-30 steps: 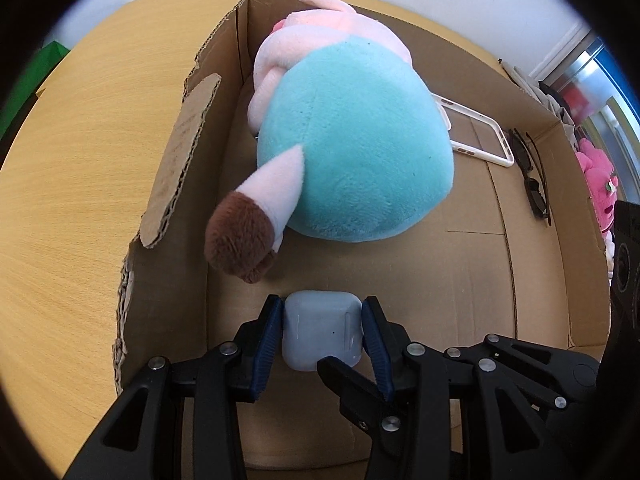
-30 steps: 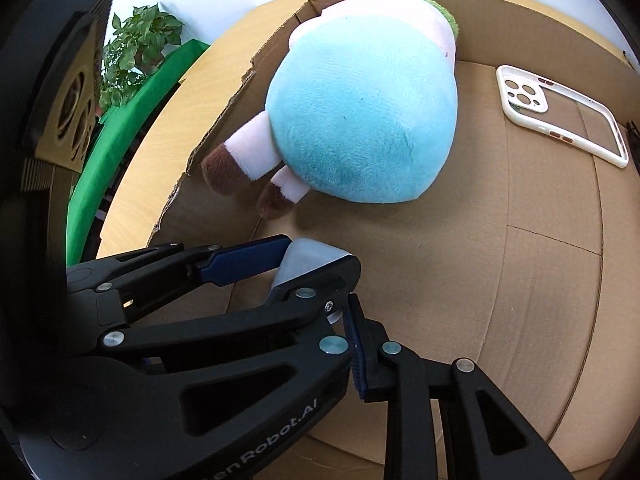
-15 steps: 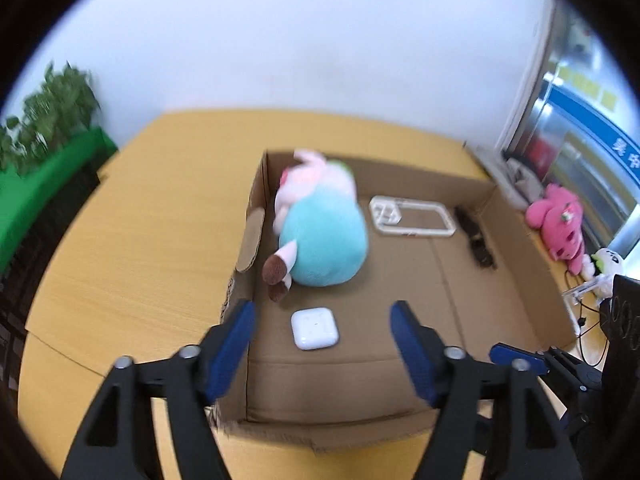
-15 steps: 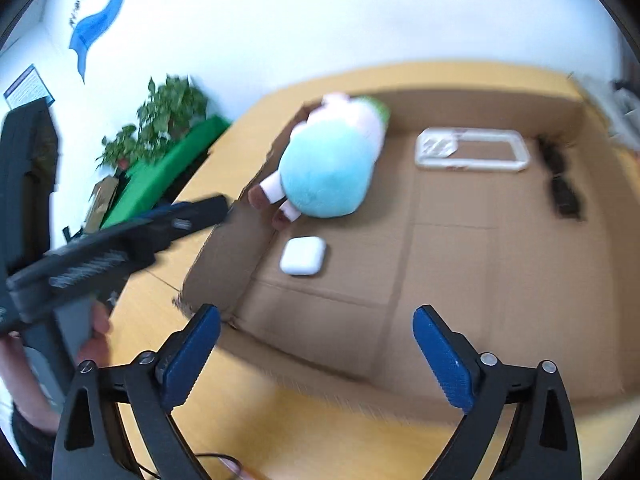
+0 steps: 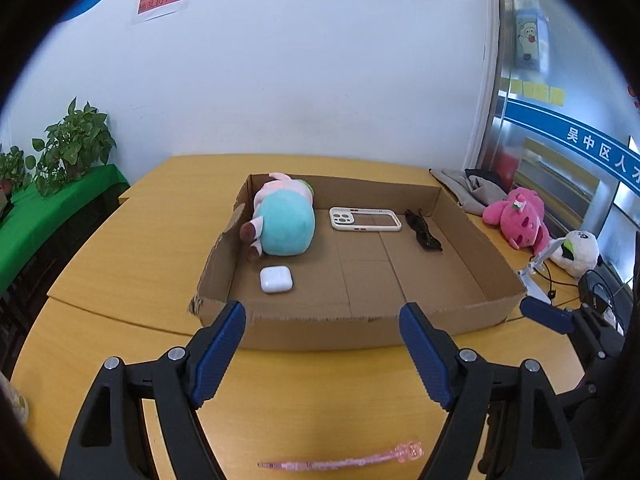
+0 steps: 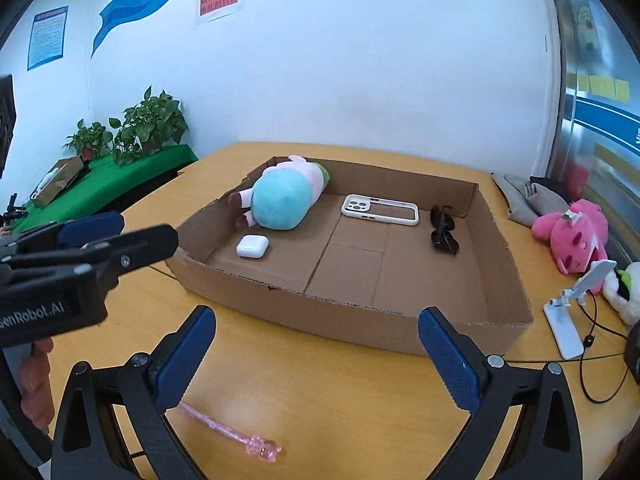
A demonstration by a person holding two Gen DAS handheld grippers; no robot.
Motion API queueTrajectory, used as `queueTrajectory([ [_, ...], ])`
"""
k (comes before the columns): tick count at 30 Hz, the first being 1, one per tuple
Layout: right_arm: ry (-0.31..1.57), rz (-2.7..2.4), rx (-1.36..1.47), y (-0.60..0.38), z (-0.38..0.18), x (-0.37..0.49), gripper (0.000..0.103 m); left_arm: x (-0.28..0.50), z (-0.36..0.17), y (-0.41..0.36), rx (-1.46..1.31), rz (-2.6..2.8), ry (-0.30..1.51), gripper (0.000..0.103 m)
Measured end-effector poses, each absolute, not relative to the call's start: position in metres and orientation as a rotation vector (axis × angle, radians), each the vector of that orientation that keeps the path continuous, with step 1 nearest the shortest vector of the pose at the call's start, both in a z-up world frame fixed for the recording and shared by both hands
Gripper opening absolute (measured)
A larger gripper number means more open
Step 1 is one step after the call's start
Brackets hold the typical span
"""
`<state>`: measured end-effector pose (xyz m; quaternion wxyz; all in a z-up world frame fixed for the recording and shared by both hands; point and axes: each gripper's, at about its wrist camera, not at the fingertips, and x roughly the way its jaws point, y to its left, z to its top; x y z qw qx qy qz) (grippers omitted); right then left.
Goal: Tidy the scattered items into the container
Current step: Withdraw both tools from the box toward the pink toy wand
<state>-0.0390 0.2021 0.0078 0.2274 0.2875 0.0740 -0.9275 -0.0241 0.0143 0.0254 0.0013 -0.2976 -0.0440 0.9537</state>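
Note:
A shallow cardboard box (image 5: 360,328) (image 6: 360,320) sits on the wooden table. Inside lie a teal and pink plush toy (image 5: 284,220) (image 6: 284,200), a white earbuds case (image 5: 276,279) (image 6: 252,246), a white phone case (image 5: 364,219) (image 6: 380,210) and black sunglasses (image 5: 424,232) (image 6: 442,230). A pink transparent stick (image 5: 344,458) (image 6: 232,432) lies on the table in front of the box. My left gripper (image 5: 322,352) is open and empty, back from the box's front wall. My right gripper (image 6: 318,356) is open and empty above the table, to the right of the left gripper (image 6: 92,240).
A pink plush (image 5: 520,220) (image 6: 576,236), a white plush (image 5: 576,252), a white phone stand (image 6: 568,312) with cables and grey cloth (image 6: 524,196) lie right of the box. Potted plants (image 6: 140,128) stand on a green-covered bench at the left.
My left gripper opened and let go of the earbuds case, which now lies in the box. Both grippers pulled back and up, out of the box to the table in front of it.

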Motion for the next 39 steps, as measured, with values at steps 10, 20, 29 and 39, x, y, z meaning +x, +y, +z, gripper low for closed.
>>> queueTrajectory([
  [10,0.178,-2.559,0.765,0.213,0.011,-0.017,0.103,-0.008,0.021,0.025,-0.943,2.998,-0.125,0.079],
  [20,0.161,-2.559,0.786,0.216,0.004,-0.018,0.103,-0.009,0.01,0.025,-0.978,2.988,-0.149,0.079],
  [29,0.166,-2.552,0.792,0.215,0.001,-0.017,0.103,-0.008,0.007,0.028,-0.977,2.984,-0.14,0.079],
  [39,0.161,-2.554,0.78,0.219,-0.009,-0.014,0.103,-0.009,-0.005,0.032,-1.006,2.963,-0.145,0.079],
])
